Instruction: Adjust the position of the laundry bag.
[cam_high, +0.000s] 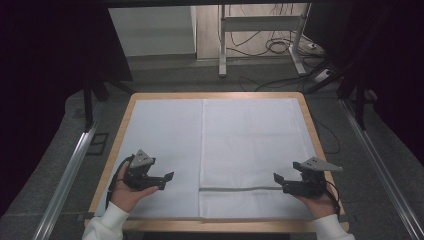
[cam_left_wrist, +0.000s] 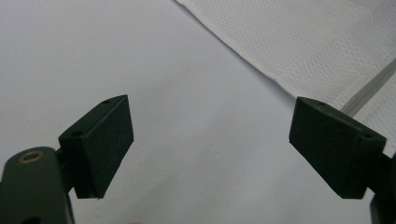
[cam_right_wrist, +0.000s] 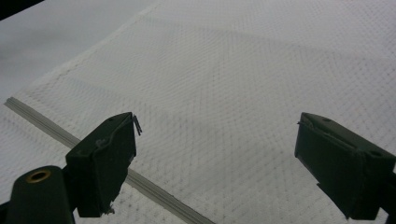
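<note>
Towel folding not yet begun, both hand-held grippers empty.

White waffle-weave towel (cam_high: 250, 150) lies flat on the surface's right half; left hand-held gripper (cam_high: 166, 181) and right hand-held gripper (cam_high: 280, 182) gape near the front edge; next probably pinching its front hem.

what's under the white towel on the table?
The towel lies flat on a pale sheet that covers the wooden table. No bump shows under it, but what it covers is hidden. Both tongs are open, apart from it.

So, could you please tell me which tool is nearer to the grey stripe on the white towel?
Right. The right tool hangs open by the stripe's right end, over the towel. The left tool, also open, sits off the towel's left edge, above the plain mat.
</note>
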